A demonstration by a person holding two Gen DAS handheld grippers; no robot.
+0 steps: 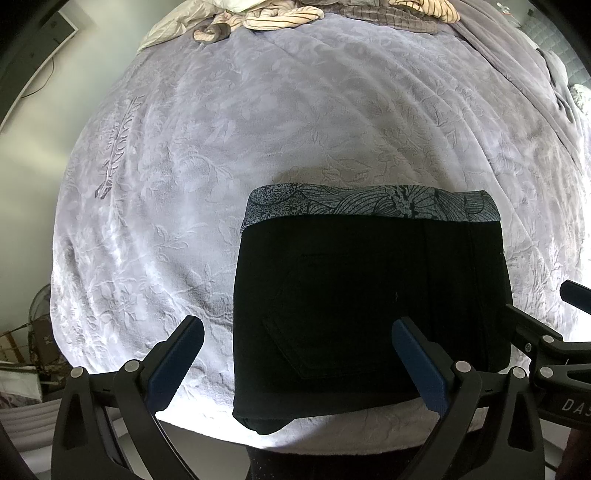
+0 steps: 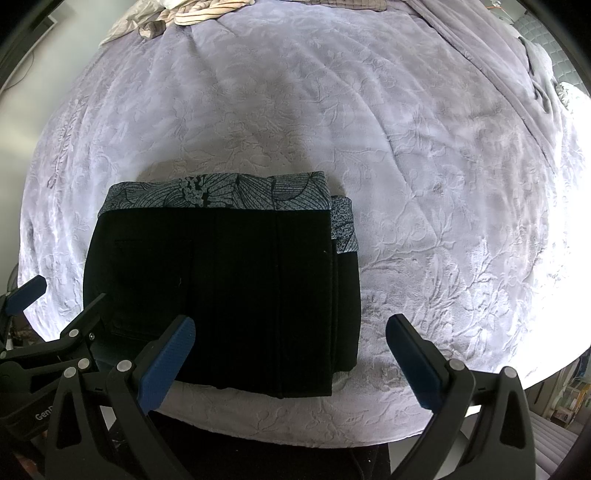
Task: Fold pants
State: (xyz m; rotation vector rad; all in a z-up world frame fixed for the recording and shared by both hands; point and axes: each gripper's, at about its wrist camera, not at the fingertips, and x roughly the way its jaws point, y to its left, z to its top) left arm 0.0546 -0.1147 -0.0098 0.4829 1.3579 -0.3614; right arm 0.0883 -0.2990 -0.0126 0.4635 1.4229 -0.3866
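The black pants (image 1: 369,302) lie folded into a compact rectangle near the front edge of the bed, with a grey leaf-patterned band (image 1: 369,205) along their far side. In the right wrist view the same pants (image 2: 229,295) show stacked layers at their right edge. My left gripper (image 1: 297,354) hovers open over the pants' near left part, holding nothing. My right gripper (image 2: 290,354) is open too, above the pants' near right corner, empty. Each gripper shows at the edge of the other's view.
A lilac embossed blanket (image 1: 258,129) covers the bed. Crumpled striped and beige clothes (image 1: 280,16) are heaped at the far end. A darker grey blanket (image 2: 491,55) lies folded back at the far right. The bed's front edge runs just below the pants.
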